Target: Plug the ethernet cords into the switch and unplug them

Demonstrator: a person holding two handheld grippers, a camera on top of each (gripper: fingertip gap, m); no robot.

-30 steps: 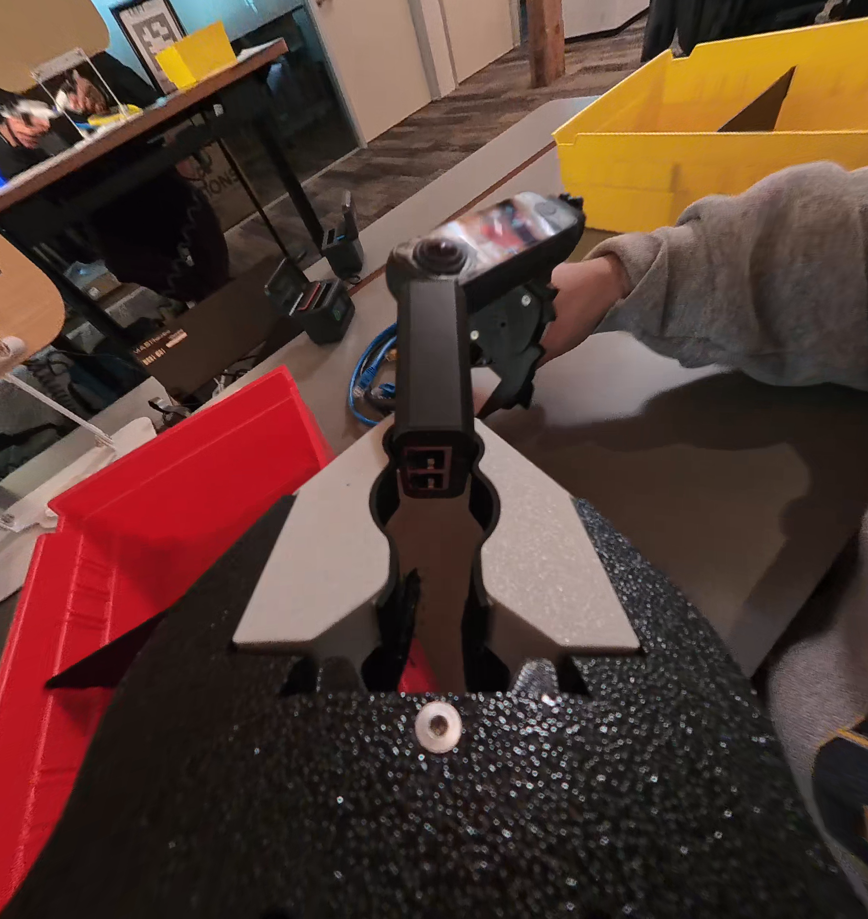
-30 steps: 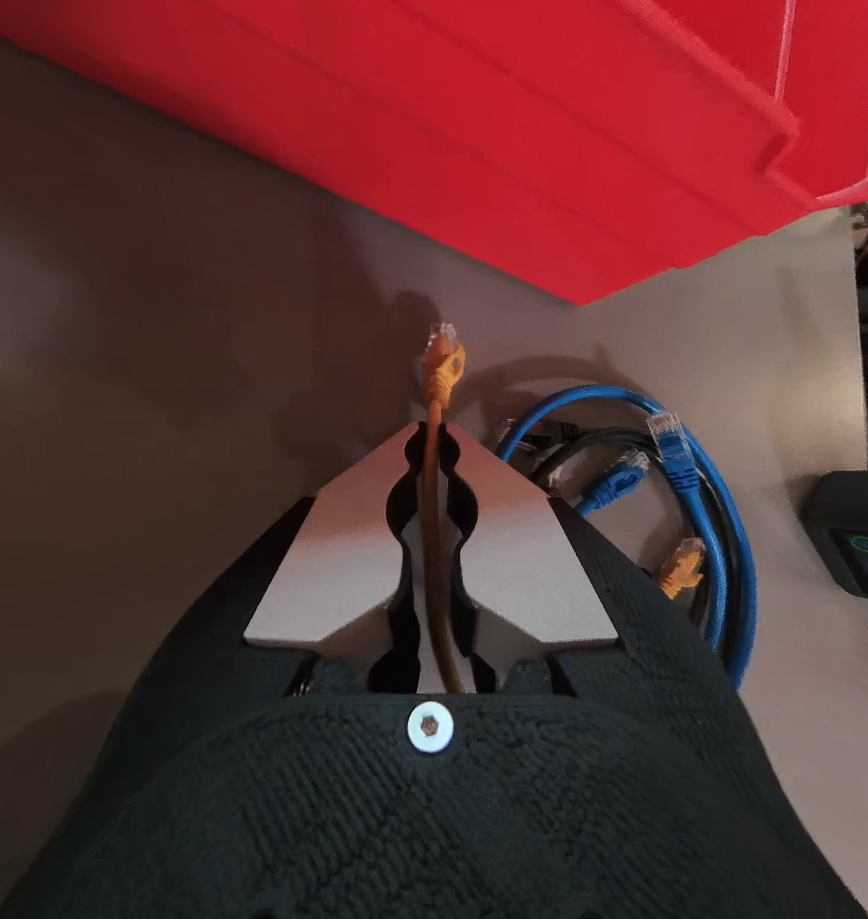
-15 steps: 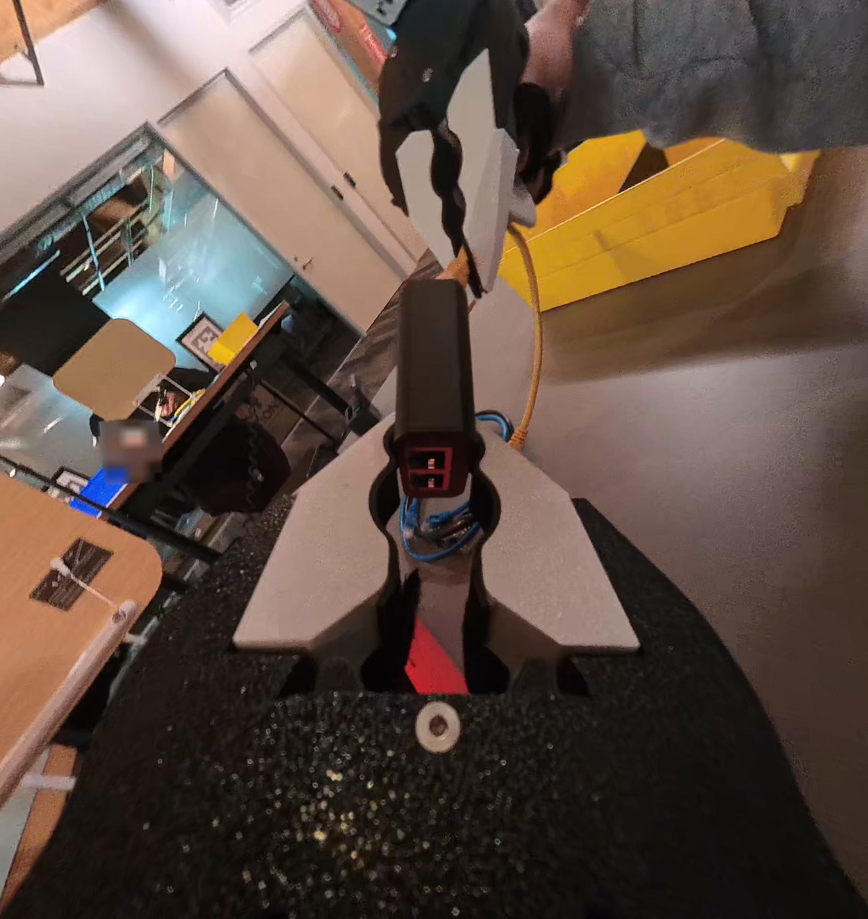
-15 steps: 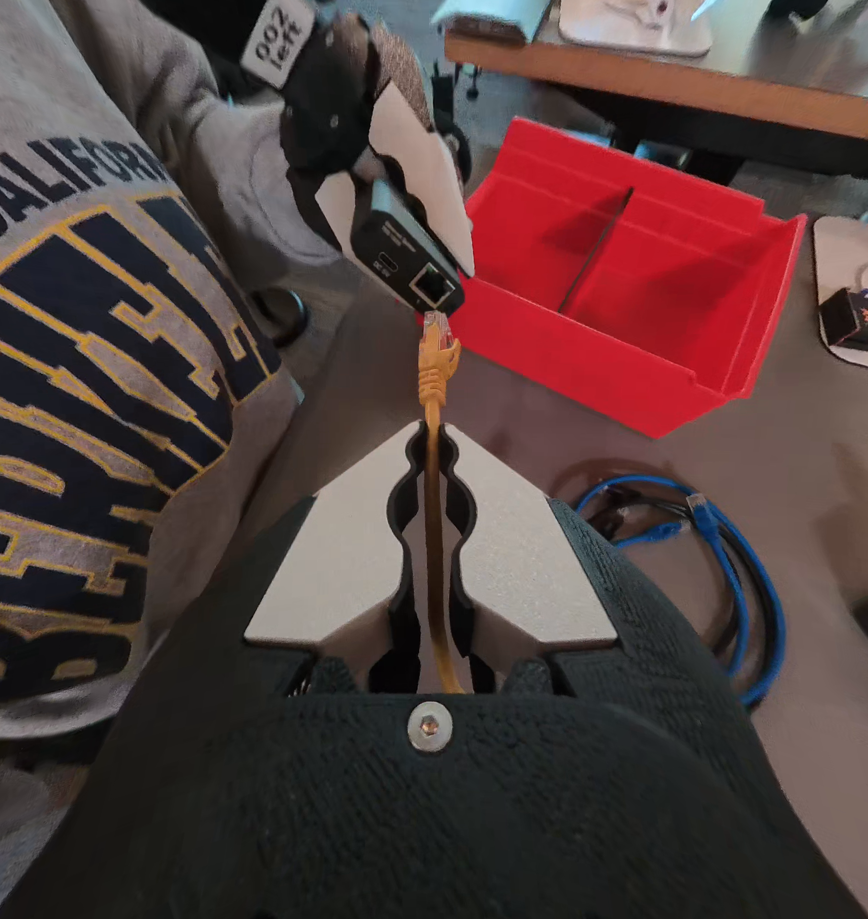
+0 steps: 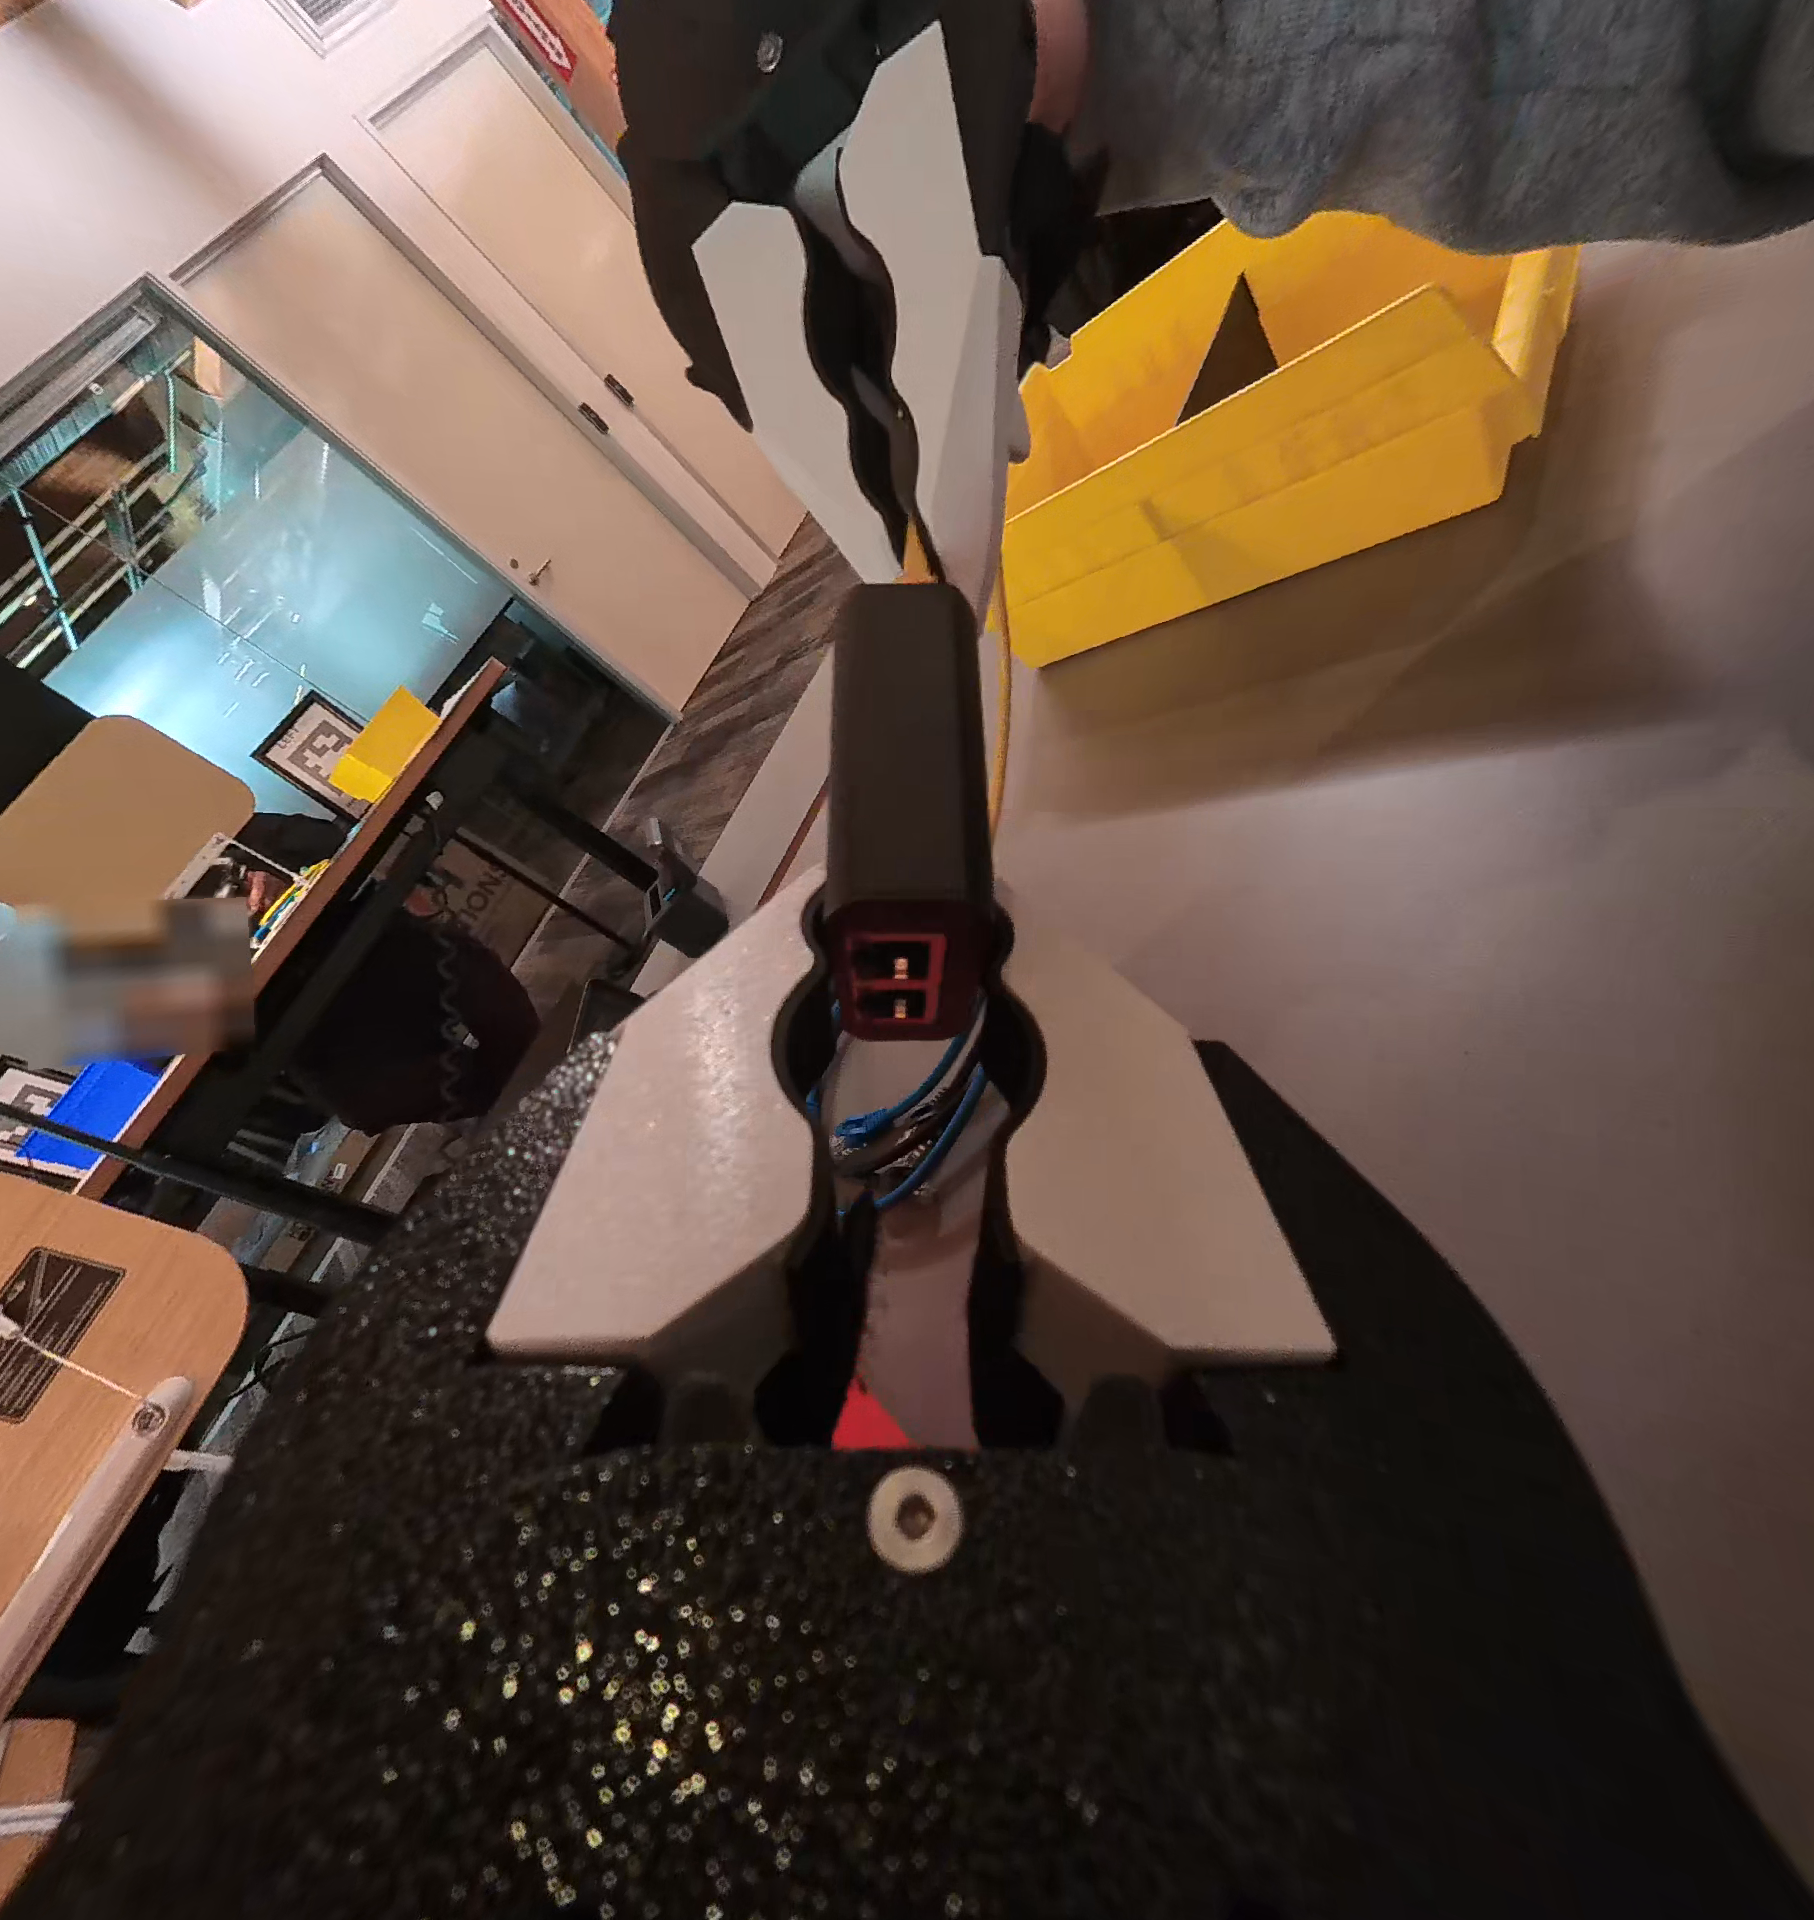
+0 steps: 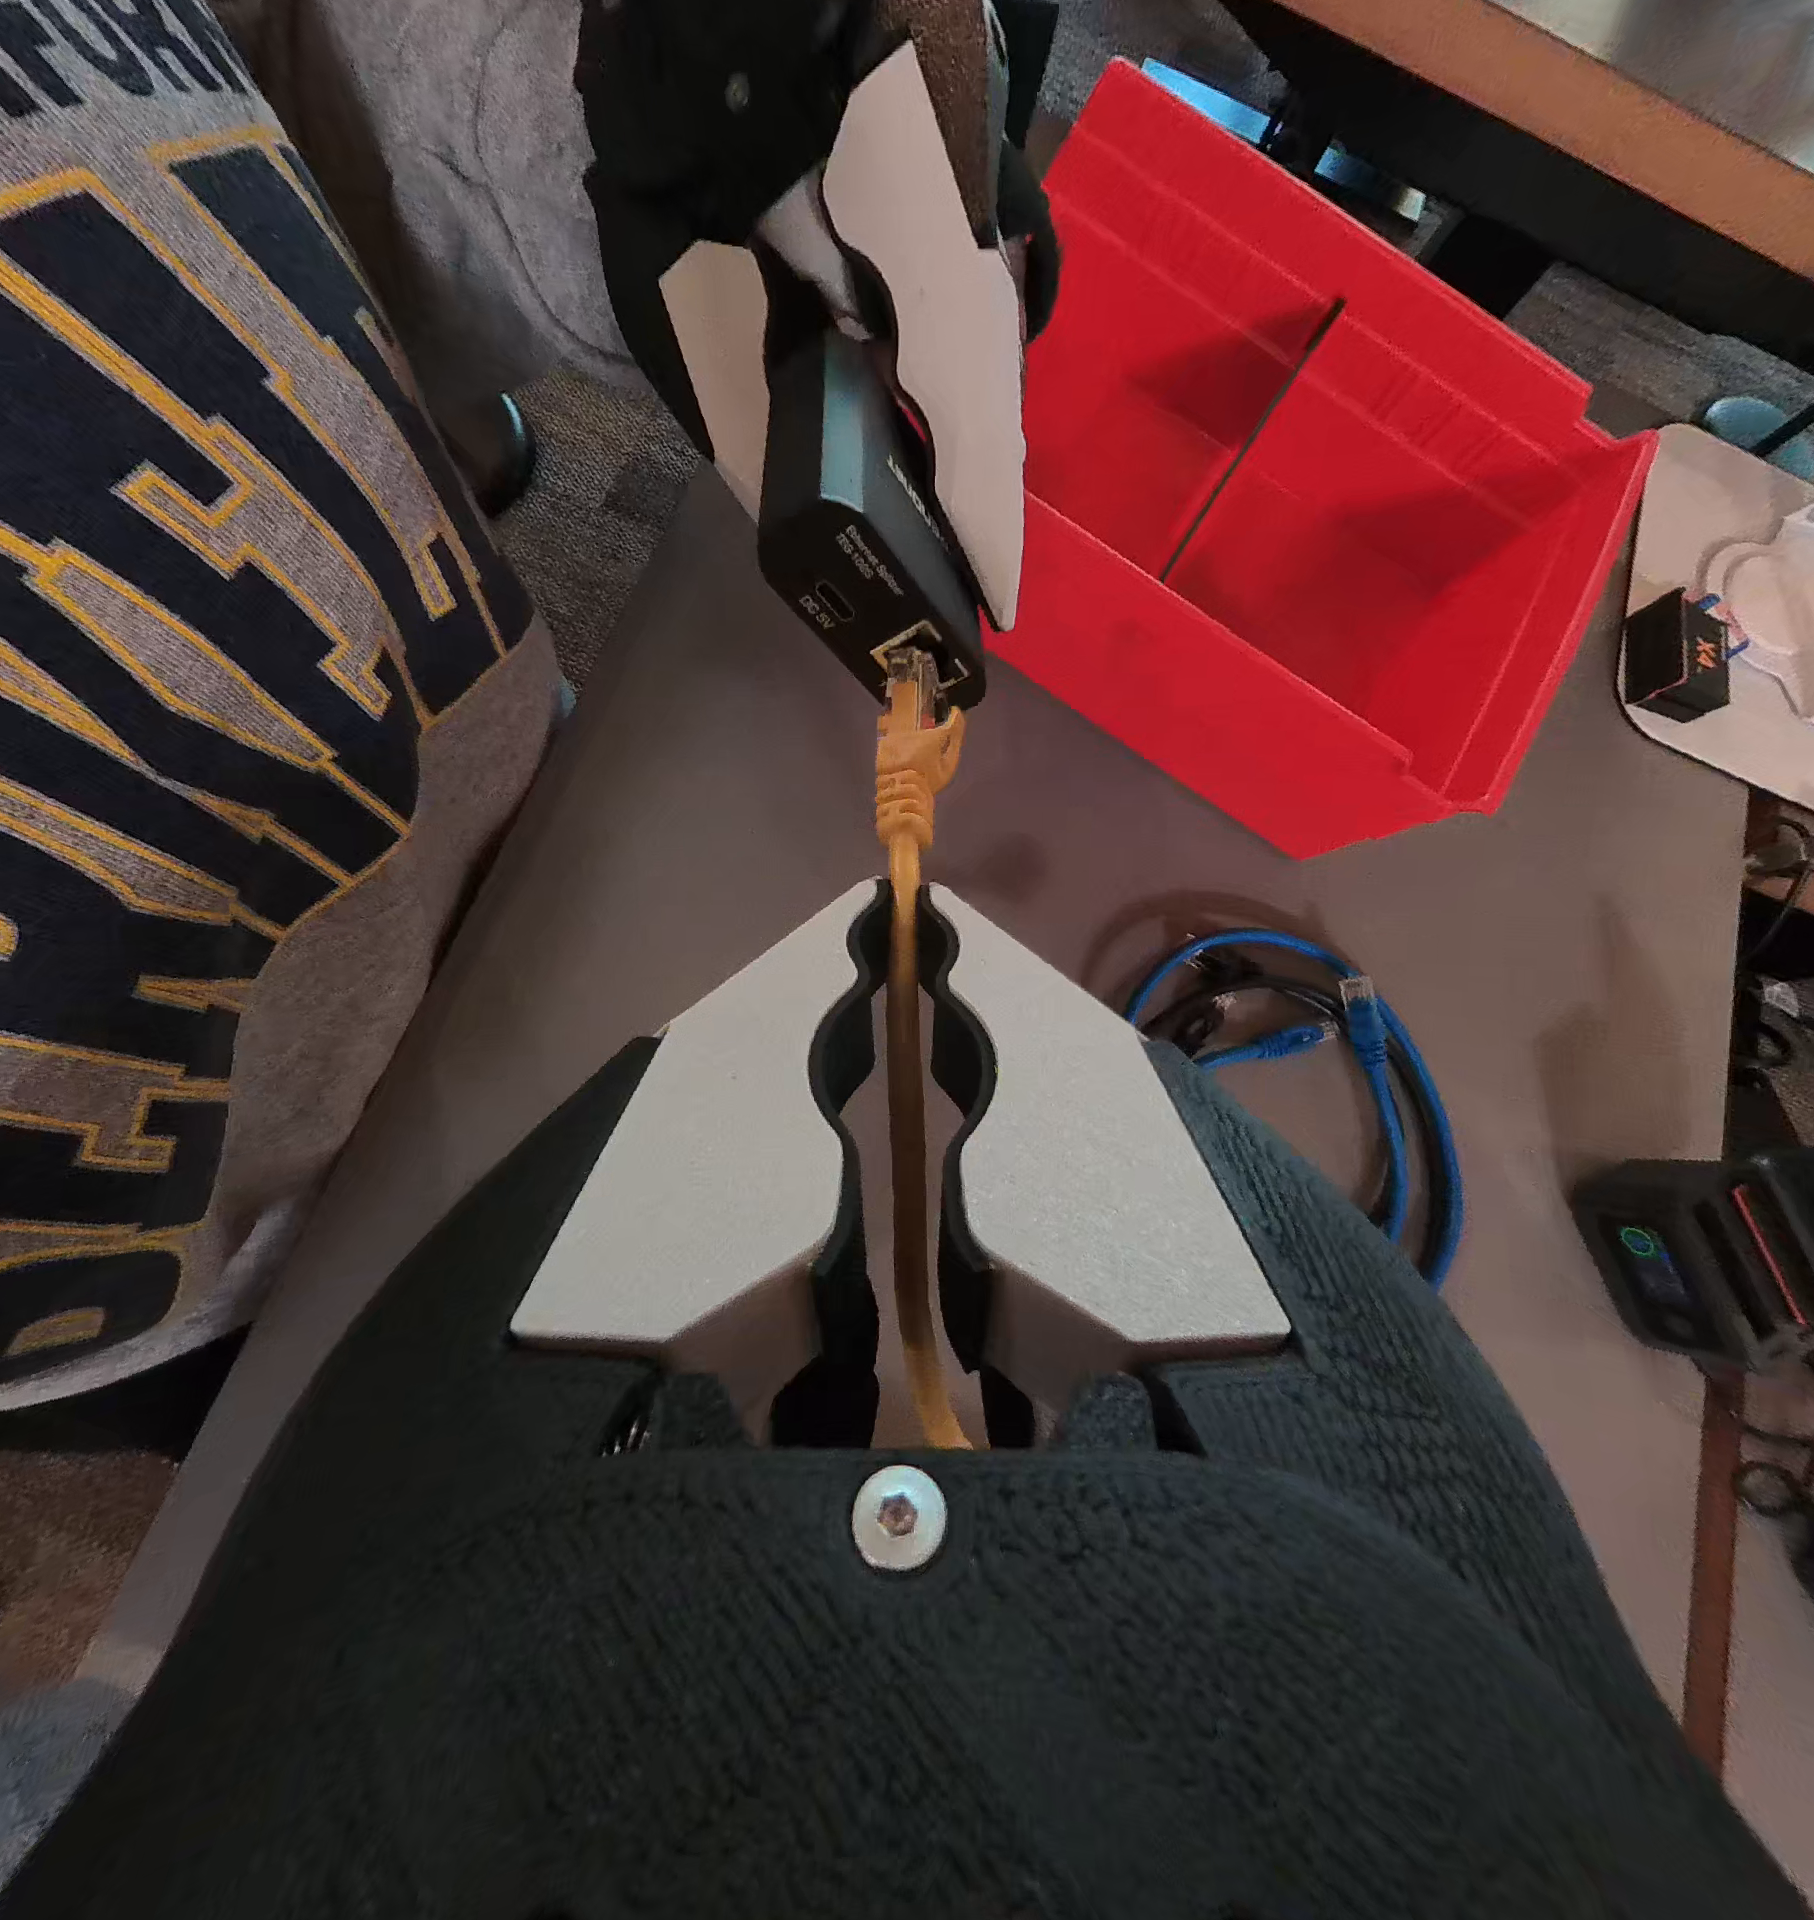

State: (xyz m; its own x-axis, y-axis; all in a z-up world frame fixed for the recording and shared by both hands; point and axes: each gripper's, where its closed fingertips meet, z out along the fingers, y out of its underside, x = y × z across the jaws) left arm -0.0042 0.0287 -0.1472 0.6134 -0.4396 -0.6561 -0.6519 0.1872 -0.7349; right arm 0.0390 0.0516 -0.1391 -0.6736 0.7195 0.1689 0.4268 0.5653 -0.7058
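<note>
**Plug at the port mouth, seating unconfirmed**

The left gripper point(image 6: 882, 343) was clenched on the black switch point(image 6: 861, 540), held clear above the grey table point(image 6: 1246, 894). The right gripper point(image 6: 908, 904) was clamped on the orange cord point(image 6: 908, 1143), pinching it a short way behind the plug point(image 6: 913, 717). The plug tip stood in the mouth of the end port; whether it had latched could not be told.

Risks noted:
- The stretch of cord ahead of the fingers was soft and could buckle under a push, cocking the plug off line.
- The switch was gripped at its far end only (a long lever), so pressure at the port might pivot it in the jaws.
- Both items were hand-held, so any drift would jam the plug against the port rim.

The spare blue cords point(image 6: 1402, 1091) lay coiled on the table beside the red bin point(image 6: 1246, 675), well apart from the work.
</note>
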